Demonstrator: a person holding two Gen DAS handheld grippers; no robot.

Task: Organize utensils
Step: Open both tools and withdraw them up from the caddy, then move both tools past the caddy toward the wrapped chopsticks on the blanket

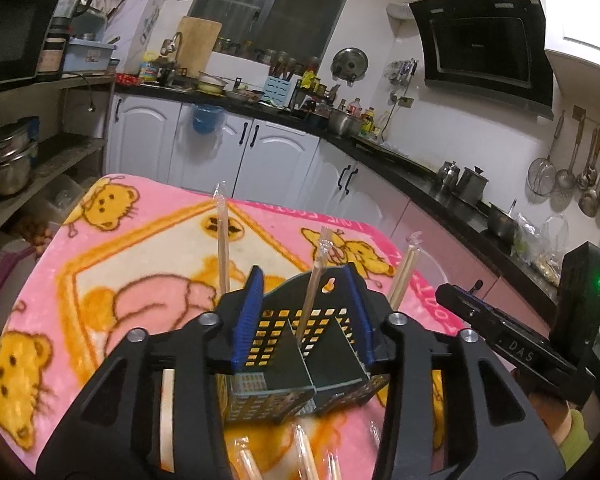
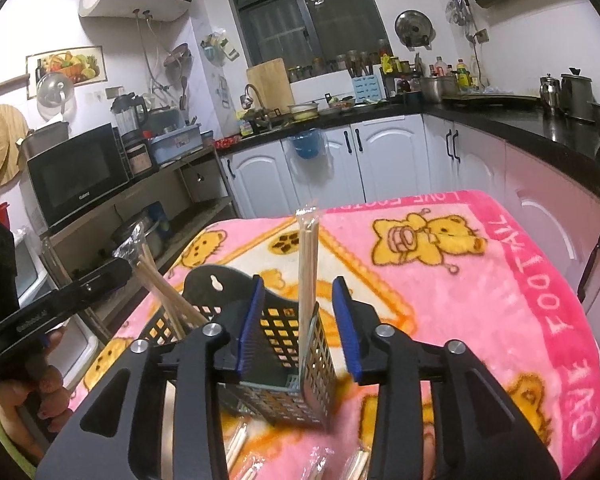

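the left gripper [image 1: 306, 320], black-framed with ribbed blue pads, points forward and slightly downward with its jaws parted and nothing pressed between the pads. the right gripper [image 2: 300, 330], of the same black-and-blue build, is tilted down likewise, jaws also apart and gripping nothing. the person's right hand [image 1: 556, 420] wraps its handle at a green sleeve cuff; the left hand [image 2: 40, 396] grips the other handle.

"DAS" on right gripper's body [image 1: 520, 346], upside-down "LOVE FOOTBALL" on pink blanket [image 2: 556, 320]
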